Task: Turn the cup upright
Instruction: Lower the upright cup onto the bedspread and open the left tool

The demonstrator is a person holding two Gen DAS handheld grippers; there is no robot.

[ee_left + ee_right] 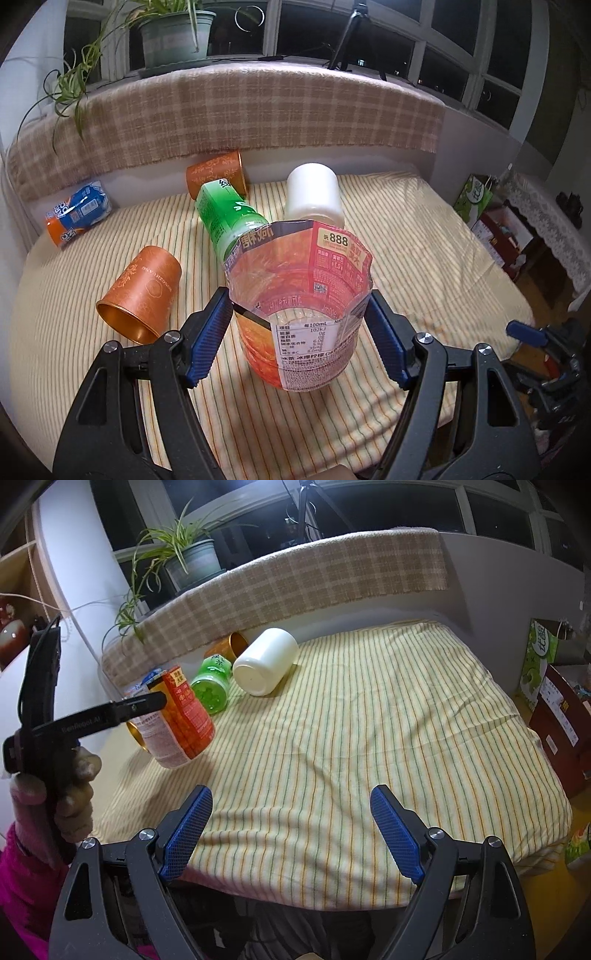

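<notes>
left wrist: close behind red cup (299,295), facing 12 o'clock toward window (369,33) | right wrist: low at bed (351,738) edge, farther back, facing 12 o'clock, red cup (177,716) at 10 o'clock | shared: red cup, green cup (229,218), white cup (266,661), plant (184,554), plaid cloth (240,114)

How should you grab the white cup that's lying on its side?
Grip the white cup across its round side wall, about midway along, coming from above with the open right gripper. It lies on its side on the striped cloth with its base toward the camera, so the curved wall is the part the fingers can straddle.
</notes>
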